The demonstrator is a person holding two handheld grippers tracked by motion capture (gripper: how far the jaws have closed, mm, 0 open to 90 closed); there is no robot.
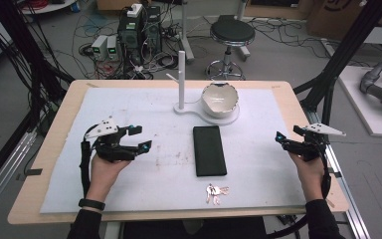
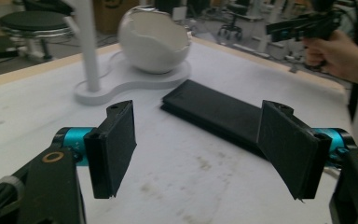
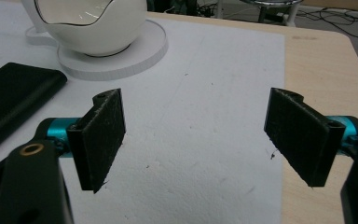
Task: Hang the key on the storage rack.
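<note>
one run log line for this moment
left gripper: open, empty | right gripper: open, empty | black wallet: flat mid-mat, untouched | keys: near edge

left tool (image 1: 140, 137): jaws wide, nothing between | right tool (image 1: 280, 139): jaws wide, nothing between

Even, soft overhead light fills the high view: the white mat (image 1: 144, 114) in mid-frame is bright without harsh glare, shadows under things are faint, and the floor along the top edge is dimmer and slightly soft. In the left gripper view the near black pads (image 2: 116, 144) are fairly crisp while the white bowl (image 2: 154, 39) and the upper part of the frame blur, with a bluish cast. The right gripper view is sharper, the bowl's rim at upper left catching a small bright sheen.
</note>
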